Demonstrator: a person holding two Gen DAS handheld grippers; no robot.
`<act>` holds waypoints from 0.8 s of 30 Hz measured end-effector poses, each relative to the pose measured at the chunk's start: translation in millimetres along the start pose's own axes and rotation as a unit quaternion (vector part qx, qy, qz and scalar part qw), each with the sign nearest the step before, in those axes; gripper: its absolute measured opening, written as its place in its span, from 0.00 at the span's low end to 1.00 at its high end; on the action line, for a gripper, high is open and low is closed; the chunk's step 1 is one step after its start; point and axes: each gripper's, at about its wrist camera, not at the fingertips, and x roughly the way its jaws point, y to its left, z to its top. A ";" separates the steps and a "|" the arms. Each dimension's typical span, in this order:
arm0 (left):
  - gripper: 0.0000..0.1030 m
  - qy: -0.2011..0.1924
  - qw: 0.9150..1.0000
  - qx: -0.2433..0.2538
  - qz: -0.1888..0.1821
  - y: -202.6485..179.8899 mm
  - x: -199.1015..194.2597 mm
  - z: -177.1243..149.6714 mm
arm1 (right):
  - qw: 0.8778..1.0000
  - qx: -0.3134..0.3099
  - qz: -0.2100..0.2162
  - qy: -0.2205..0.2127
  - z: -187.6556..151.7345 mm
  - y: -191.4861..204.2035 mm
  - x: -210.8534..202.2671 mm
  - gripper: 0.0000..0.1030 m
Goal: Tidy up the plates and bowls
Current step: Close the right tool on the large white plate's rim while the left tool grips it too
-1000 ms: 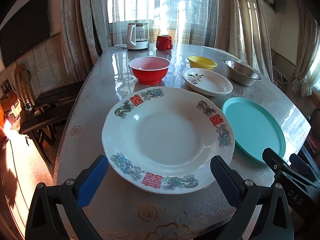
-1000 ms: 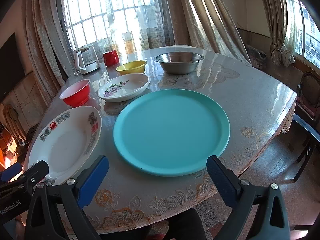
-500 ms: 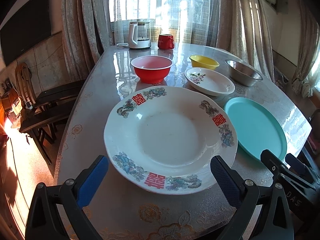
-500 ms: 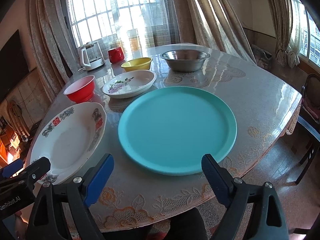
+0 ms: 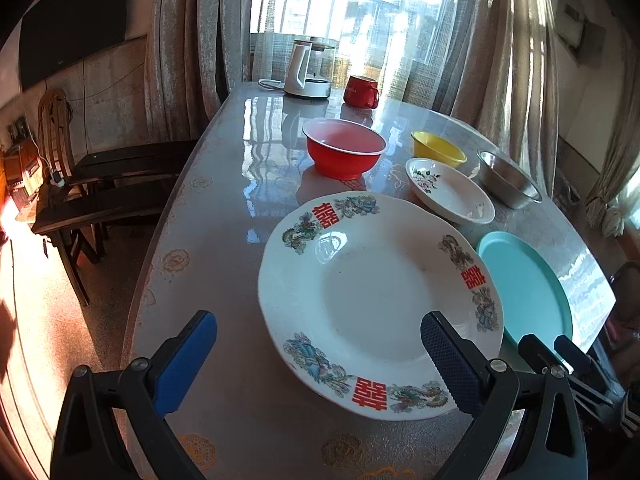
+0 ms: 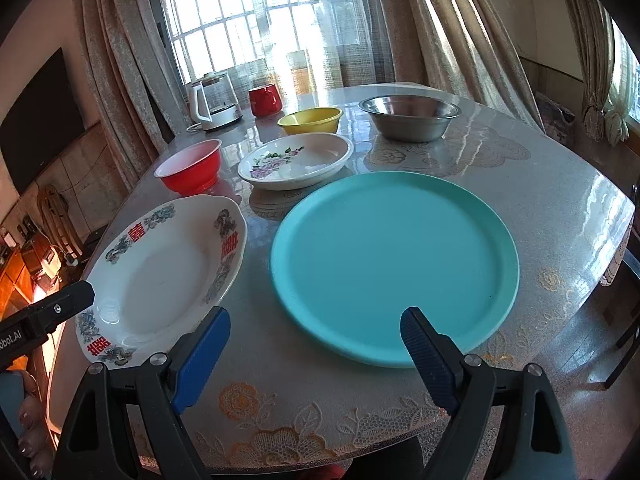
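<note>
So, I'm lining up right gripper (image 6: 310,344) on teal plate (image 6: 394,260), left gripper (image 5: 318,354) on white plate (image 5: 376,300); both fingers gaping wide, gripping nothing; next needing rim pinch.

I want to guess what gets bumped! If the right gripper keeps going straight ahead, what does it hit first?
Most likely the teal plate. The right gripper is open and points straight at the plate's near rim, with nothing in between. Depth is hard to judge, so it might pass just above the rim instead.

Strong backlight from window (image 5: 352,12), blown out; glare streaks on desk (image 5: 264,152). Fisheye bending, dark vignetted corners. Focus sharp.
</note>
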 end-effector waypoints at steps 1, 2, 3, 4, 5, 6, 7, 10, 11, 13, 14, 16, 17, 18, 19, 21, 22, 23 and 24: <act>1.00 0.002 1.000 -0.010 -0.010 5.3 1.4 1.4 | 1.000 -0.004 0.007 -0.001 0.7 2.0 0.8 0.86; 1.00 0.003 1.000 -0.019 -0.022 10.3 3.2 2.4 | 1.000 -0.008 0.015 -0.006 1.4 4.1 1.3 0.86; 1.00 0.007 0.999 -0.025 -0.034 14.5 5.5 3.0 | 1.000 -0.012 0.023 -0.009 1.9 7.0 2.2 0.86; 1.00 0.014 0.998 -0.030 -0.044 18.2 8.2 3.4 | 0.999 -0.017 0.032 -0.007 2.8 10.0 3.9 0.86; 1.00 0.022 0.998 -0.034 -0.051 21.2 11.2 3.5 | 0.999 -0.022 0.041 -0.002 3.4 13.4 5.7 0.86; 1.00 0.025 0.997 -0.038 -0.055 23.1 12.7 3.0 | 0.998 -0.029 0.049 0.000 3.7 17.0 7.3 0.86; 1.00 0.024 0.997 -0.042 -0.059 25.5 13.4 2.8 | 0.998 -0.037 0.054 0.002 3.2 20.4 7.8 0.87; 1.00 0.005 0.997 -0.055 -0.059 31.7 10.9 3.5 | 0.994 -0.062 0.094 0.008 2.2 31.4 9.6 0.89; 1.00 -0.001 0.997 -0.057 -0.056 33.9 10.5 4.0 | 0.994 -0.065 0.092 0.009 1.9 34.0 9.8 0.90; 1.00 -0.011 0.997 -0.060 -0.049 37.6 11.3 6.0 | 0.993 -0.070 0.095 0.011 1.6 37.0 10.2 0.90; 1.00 -0.013 0.997 -0.061 -0.047 39.6 12.7 7.1 | 0.992 -0.070 0.099 0.016 1.6 37.8 10.9 0.90; 1.00 -0.012 0.997 -0.063 -0.045 42.8 17.3 9.0 | 0.992 -0.065 0.105 0.024 1.1 37.6 12.4 0.90; 1.00 -0.008 0.997 -0.063 -0.044 44.5 20.7 10.2 | 0.991 -0.064 0.111 0.025 0.5 37.4 12.7 0.90; 1.00 -0.005 0.997 -0.065 -0.046 45.6 23.7 10.9 | 0.991 -0.064 0.115 0.026 -0.5 37.3 13.1 0.90; 1.00 -0.001 0.996 -0.068 -0.051 46.2 26.3 11.3 | 0.991 -0.064 0.116 0.027 -1.1 37.5 13.2 0.89; 1.00 0.000 0.995 -0.072 -0.064 46.4 30.7 12.0 | 0.990 -0.064 0.125 0.026 -1.7 38.6 13.7 0.87; 1.00 0.001 0.995 -0.072 -0.066 46.2 32.9 12.3 | 0.989 -0.063 0.129 0.027 -1.9 39.1 14.7 0.86; 1.00 0.003 0.995 -0.072 -0.070 45.7 34.8 12.8 | 0.989 -0.060 0.135 0.030 -2.0 39.6 16.2 0.83; 1.00 0.002 0.995 -0.071 -0.077 45.4 36.6 13.1 | 0.987 -0.057 0.144 0.033 -2.1 39.7 17.8 0.81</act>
